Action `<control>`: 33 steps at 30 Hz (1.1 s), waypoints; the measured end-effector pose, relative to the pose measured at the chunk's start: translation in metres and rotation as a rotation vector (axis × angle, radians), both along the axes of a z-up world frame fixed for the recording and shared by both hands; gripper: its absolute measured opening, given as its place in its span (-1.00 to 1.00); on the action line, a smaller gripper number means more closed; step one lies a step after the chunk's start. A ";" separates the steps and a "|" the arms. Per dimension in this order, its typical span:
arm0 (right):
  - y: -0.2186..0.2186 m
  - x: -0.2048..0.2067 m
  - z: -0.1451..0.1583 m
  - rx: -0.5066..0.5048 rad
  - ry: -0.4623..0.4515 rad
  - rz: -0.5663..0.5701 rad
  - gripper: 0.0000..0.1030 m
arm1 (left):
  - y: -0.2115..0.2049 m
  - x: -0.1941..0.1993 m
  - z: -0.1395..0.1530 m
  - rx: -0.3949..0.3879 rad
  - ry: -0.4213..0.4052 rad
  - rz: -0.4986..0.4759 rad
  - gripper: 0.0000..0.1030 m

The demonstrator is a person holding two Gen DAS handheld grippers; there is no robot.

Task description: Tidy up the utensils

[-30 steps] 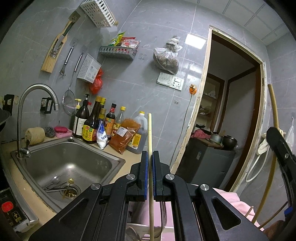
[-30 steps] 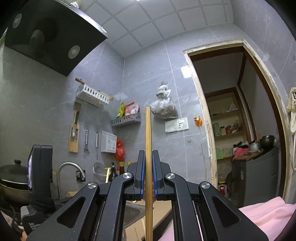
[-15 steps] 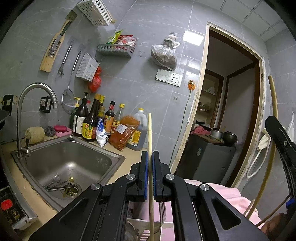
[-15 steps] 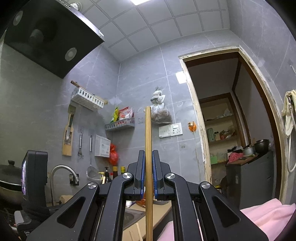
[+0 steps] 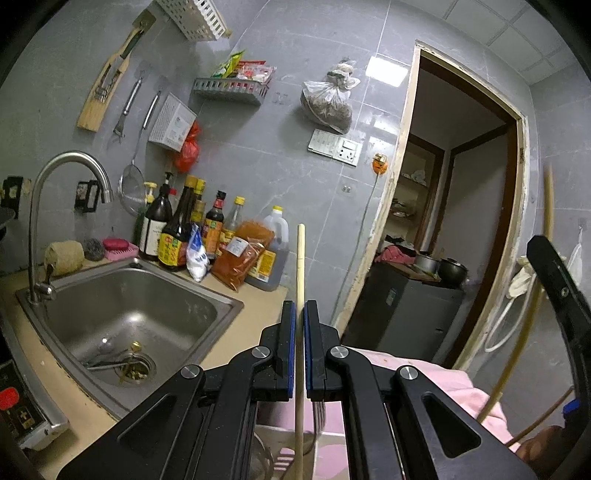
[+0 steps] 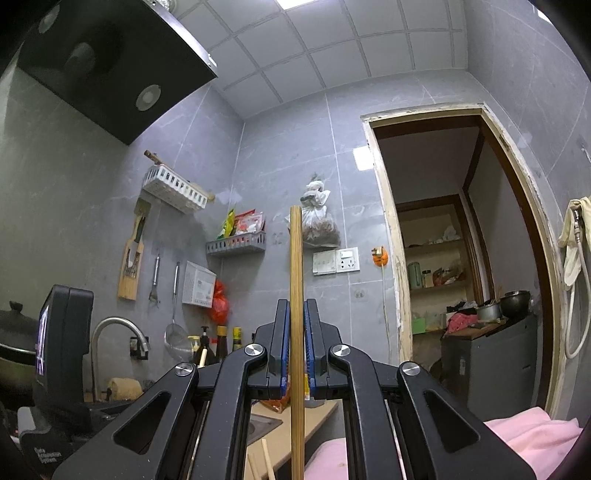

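Little has moved since a second ago beyond my right claw (image 6: pixel 295 332) tipping upward, and both claws stay clamped on upright chopsticks, left claw (image 5: pixel 299 332) on the pale chopstick (image 5: pixel 300 266), right on the brown chopstick (image 6: pixel 296 266), so stowing them, probably in the half-hidden rack below, remains.

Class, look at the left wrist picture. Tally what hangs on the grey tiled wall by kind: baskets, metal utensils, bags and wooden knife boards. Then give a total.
Baskets: 3 (top white basket, grey basket, perforated white basket)
Metal utensils: 2 (small metal tool, strainer)
Bags: 2 (red bag, clear bag)
Wooden knife boards: 1 (knife board)
Total: 8
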State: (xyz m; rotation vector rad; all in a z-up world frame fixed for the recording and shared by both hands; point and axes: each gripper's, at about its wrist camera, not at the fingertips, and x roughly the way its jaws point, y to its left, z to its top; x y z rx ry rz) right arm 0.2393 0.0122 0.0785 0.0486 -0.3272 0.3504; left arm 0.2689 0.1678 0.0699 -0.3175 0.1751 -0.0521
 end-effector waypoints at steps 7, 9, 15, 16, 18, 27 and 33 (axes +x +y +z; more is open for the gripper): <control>-0.008 -0.011 0.005 -0.013 0.009 0.027 -0.60 | -0.004 -0.009 0.008 0.026 0.021 -0.060 -0.82; -0.013 -0.017 0.009 -0.009 0.007 0.034 -0.55 | -0.006 -0.016 0.013 0.034 0.017 -0.070 -0.65; -0.026 -0.038 0.017 -0.018 0.010 0.018 -0.38 | -0.012 -0.036 0.028 0.032 -0.004 -0.069 -0.33; -0.028 -0.041 0.018 -0.018 0.012 0.015 -0.34 | -0.014 -0.040 0.031 0.038 -0.007 -0.069 -0.24; -0.037 -0.050 0.020 -0.016 0.024 0.014 -0.11 | -0.019 -0.049 0.036 0.042 -0.012 -0.071 -0.08; -0.085 -0.088 0.027 0.006 0.098 -0.008 0.34 | -0.056 -0.088 0.055 0.066 -0.036 -0.120 0.40; -0.131 -0.121 0.043 0.010 0.125 -0.024 0.50 | -0.094 -0.114 0.064 0.095 -0.039 -0.183 0.56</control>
